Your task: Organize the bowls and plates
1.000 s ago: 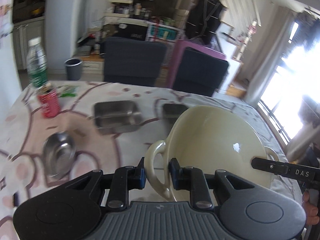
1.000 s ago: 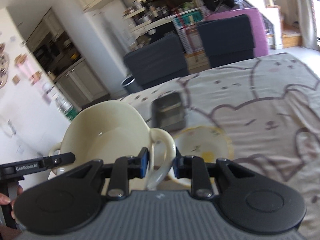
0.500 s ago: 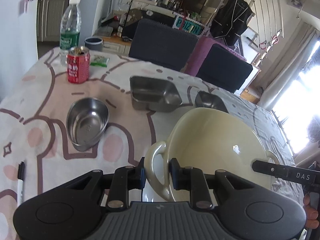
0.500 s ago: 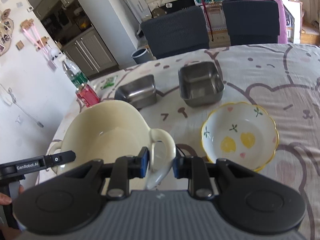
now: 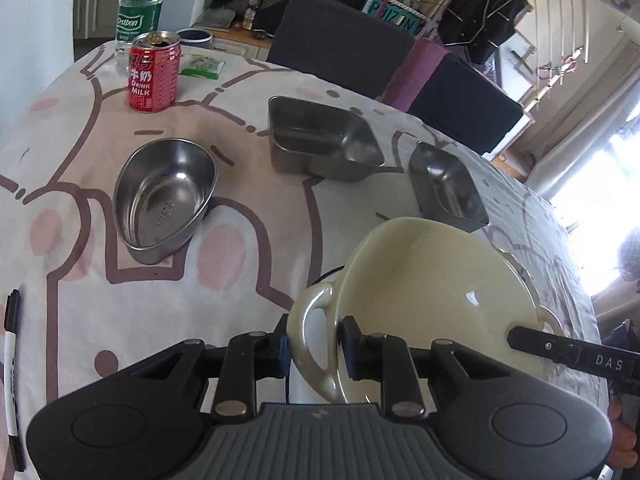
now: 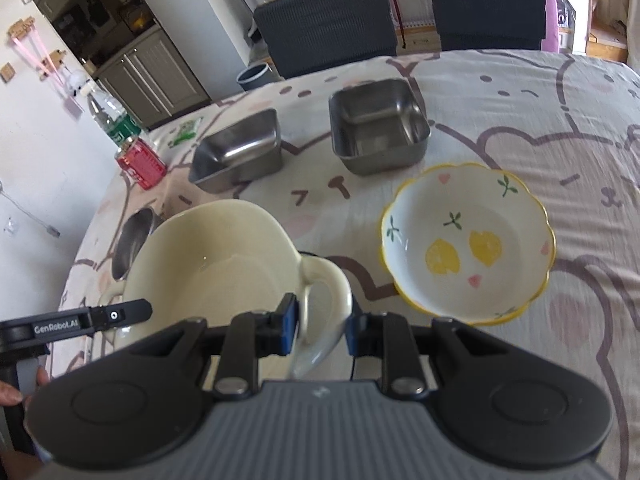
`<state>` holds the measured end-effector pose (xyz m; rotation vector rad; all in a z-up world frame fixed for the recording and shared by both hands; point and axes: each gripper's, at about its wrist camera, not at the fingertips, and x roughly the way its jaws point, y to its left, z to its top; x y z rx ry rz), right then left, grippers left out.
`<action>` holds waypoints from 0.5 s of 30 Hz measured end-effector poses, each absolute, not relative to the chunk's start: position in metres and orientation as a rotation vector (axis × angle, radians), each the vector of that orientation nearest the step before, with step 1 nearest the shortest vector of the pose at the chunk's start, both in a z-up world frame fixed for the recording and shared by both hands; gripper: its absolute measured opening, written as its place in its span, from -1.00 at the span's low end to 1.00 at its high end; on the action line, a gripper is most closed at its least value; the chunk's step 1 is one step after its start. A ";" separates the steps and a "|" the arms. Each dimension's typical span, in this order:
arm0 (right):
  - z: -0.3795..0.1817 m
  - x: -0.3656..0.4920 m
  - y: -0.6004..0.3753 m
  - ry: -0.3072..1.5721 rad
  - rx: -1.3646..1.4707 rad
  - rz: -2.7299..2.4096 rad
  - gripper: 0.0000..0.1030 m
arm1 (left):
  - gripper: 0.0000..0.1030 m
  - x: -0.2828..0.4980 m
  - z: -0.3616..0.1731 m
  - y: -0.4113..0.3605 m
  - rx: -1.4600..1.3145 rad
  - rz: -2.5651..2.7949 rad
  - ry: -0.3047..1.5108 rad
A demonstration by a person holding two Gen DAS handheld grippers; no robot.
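Note:
A cream two-handled bowl [image 5: 436, 280] is held between both grippers above the table. My left gripper [image 5: 314, 346] is shut on its left handle. My right gripper [image 6: 322, 322] is shut on its right handle; the bowl also shows in the right wrist view [image 6: 224, 268]. A white bowl with yellow rim and lemon print [image 6: 468, 240] sits to the right of it. On the table stand a square steel dish [image 6: 378, 126], a rectangular steel dish [image 5: 320, 138] and an oval steel bowl [image 5: 164, 192].
A red milk can [image 5: 152, 72] and a water bottle [image 5: 138, 8] stand at the far left. A black pen [image 5: 10, 356] lies near the left table edge. Two dark chairs [image 6: 324, 20] stand behind the table. A green packet [image 5: 202, 66] lies near the can.
Both grippers have tilted down and lowered with the cream bowl toward the table. The table's dishes now show closer and more from above.

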<state>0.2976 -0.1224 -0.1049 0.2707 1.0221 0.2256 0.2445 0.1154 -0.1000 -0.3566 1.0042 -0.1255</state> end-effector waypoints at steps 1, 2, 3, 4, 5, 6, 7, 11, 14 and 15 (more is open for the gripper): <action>-0.105 0.298 -0.122 1.025 0.271 0.222 -0.45 | -0.48 0.246 -0.101 0.115 -0.358 -0.124 1.005; -0.106 0.299 -0.122 1.027 0.273 0.219 -0.45 | -0.47 0.246 -0.102 0.115 -0.358 -0.124 1.006; -0.107 0.299 -0.123 1.029 0.275 0.216 -0.45 | -0.48 0.246 -0.104 0.115 -0.358 -0.126 1.009; -0.108 0.300 -0.123 1.033 0.277 0.213 -0.45 | -0.48 0.247 -0.105 0.114 -0.357 -0.129 1.013; -0.108 0.300 -0.124 1.038 0.277 0.212 -0.45 | -0.47 0.247 -0.107 0.115 -0.359 -0.131 1.018; -0.109 0.300 -0.123 1.043 0.273 0.212 -0.45 | -0.47 0.247 -0.110 0.115 -0.362 -0.131 1.027; -0.110 0.300 -0.122 1.050 0.266 0.212 -0.45 | -0.47 0.248 -0.112 0.116 -0.364 -0.131 1.036; -0.113 0.300 -0.116 1.070 0.235 0.214 -0.45 | -0.43 0.247 -0.117 0.115 -0.338 -0.117 1.053; -0.114 0.299 -0.110 1.078 0.206 0.217 -0.45 | -0.42 0.247 -0.120 0.116 -0.332 -0.114 1.071; -0.115 0.299 -0.109 1.083 0.203 0.215 -0.45 | -0.42 0.247 -0.121 0.116 -0.329 -0.116 1.073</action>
